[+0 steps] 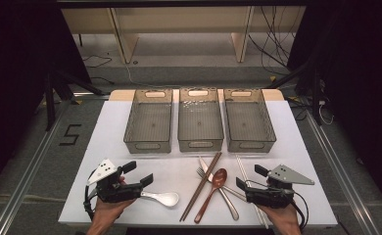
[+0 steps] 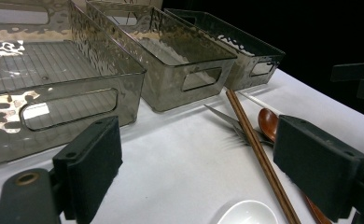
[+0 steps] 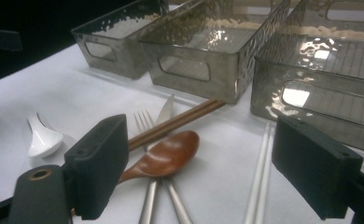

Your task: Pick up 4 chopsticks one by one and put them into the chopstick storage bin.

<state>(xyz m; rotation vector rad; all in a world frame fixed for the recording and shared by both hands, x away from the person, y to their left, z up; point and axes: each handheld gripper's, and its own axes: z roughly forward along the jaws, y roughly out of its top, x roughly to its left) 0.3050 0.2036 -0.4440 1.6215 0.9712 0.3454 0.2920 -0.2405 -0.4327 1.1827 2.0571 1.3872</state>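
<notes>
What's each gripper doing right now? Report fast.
Left gripper: open, holding nothing, beside the white spoon.
Right gripper: open, holding nothing.

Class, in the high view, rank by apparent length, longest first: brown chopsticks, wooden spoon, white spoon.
1. brown chopsticks
2. wooden spoon
3. white spoon, partly hidden by the left gripper, so unsure.
</notes>
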